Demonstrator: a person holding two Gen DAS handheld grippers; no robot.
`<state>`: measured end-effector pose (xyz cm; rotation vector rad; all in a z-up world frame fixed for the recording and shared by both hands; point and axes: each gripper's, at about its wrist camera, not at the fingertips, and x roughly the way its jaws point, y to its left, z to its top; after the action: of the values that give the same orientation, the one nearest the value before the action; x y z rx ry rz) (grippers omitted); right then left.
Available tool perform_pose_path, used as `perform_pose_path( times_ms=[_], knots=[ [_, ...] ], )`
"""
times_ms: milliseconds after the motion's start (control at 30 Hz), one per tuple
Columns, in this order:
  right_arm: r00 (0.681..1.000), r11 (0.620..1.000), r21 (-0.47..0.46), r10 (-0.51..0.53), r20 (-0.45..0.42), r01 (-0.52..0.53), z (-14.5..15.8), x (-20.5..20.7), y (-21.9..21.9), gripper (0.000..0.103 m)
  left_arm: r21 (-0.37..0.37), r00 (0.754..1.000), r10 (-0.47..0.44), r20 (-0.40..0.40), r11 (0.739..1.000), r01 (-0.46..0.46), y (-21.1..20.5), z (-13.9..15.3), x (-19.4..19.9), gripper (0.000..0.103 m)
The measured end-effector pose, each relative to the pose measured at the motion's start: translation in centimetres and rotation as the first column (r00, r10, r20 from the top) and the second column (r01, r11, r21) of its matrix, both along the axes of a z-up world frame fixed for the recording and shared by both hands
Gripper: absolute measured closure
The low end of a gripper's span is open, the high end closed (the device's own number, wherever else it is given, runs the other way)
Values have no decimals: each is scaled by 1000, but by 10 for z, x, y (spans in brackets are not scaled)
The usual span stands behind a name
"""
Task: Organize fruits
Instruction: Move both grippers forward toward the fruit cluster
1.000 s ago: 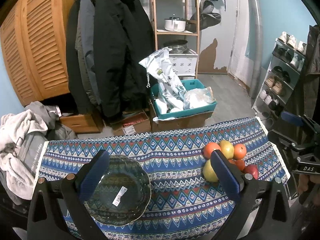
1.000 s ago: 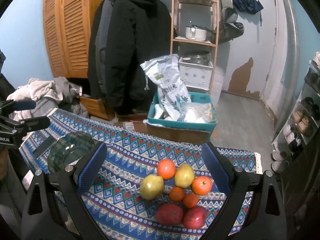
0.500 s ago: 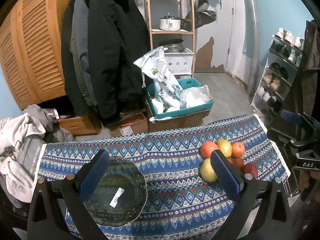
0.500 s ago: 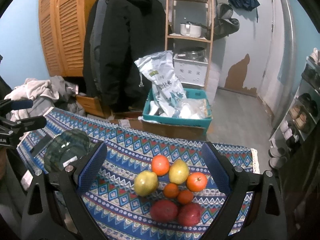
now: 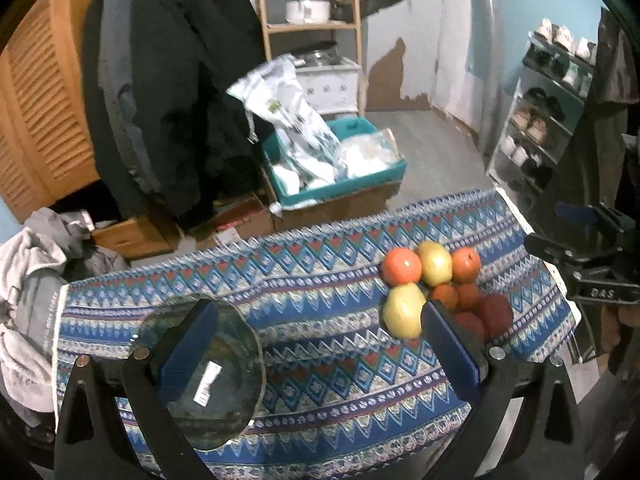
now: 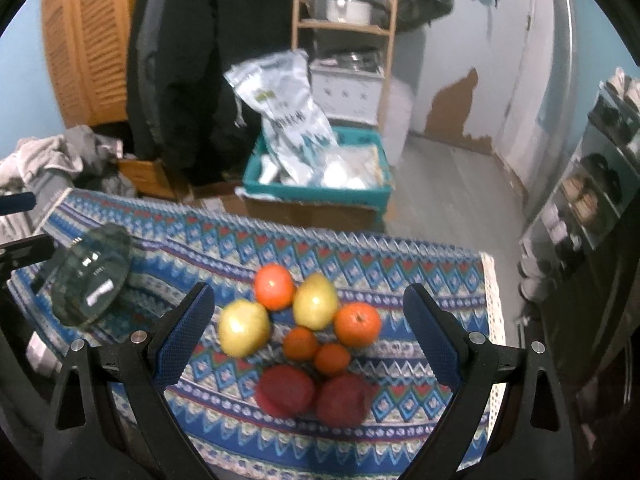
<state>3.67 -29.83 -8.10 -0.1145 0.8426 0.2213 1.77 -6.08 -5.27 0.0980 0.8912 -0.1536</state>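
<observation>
A cluster of fruit lies on the patterned cloth point(image 6: 420, 276): two yellow pears point(image 6: 244, 327), several oranges point(image 6: 274, 286) and two red apples point(image 6: 285, 390). It also shows at the right of the left wrist view point(image 5: 404, 310). A dark glass bowl point(image 5: 216, 372) with a white sticker sits at the cloth's left end, and shows in the right wrist view point(image 6: 90, 276). My right gripper point(image 6: 308, 332) is open above the fruit. My left gripper point(image 5: 318, 344) is open and empty, its left finger over the bowl.
A teal crate point(image 6: 320, 192) with plastic bags sits on cardboard boxes on the floor beyond the table. Dark coats point(image 5: 180, 80) hang at the back left, a wooden shelf point(image 6: 344, 28) stands behind, a shoe rack point(image 5: 548, 120) at right. Clothes point(image 5: 28, 280) are piled at left.
Both grippers have moved forward and down toward the table, so the fruit and bowl look larger. Nothing has been taken hold of.
</observation>
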Motion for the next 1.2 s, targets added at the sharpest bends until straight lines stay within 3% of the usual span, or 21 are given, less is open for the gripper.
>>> perform_pose_path(
  times_ms=[333,733,1200],
  knots=[
    [984,997,-47,-62,-167,55,-56,11,-28,9,37,994,-45,-99,998,49,-23,-41,10,1],
    [931,996,-53,-90,-355,76,-120,19,-45,9,30,964,-71,-254,996,81,-44,-97,29,1],
    [892,996,-62,-84,-443,63,-158,26,-53,13,55,943,-88,-322,992,111,-63,-133,47,1]
  ],
)
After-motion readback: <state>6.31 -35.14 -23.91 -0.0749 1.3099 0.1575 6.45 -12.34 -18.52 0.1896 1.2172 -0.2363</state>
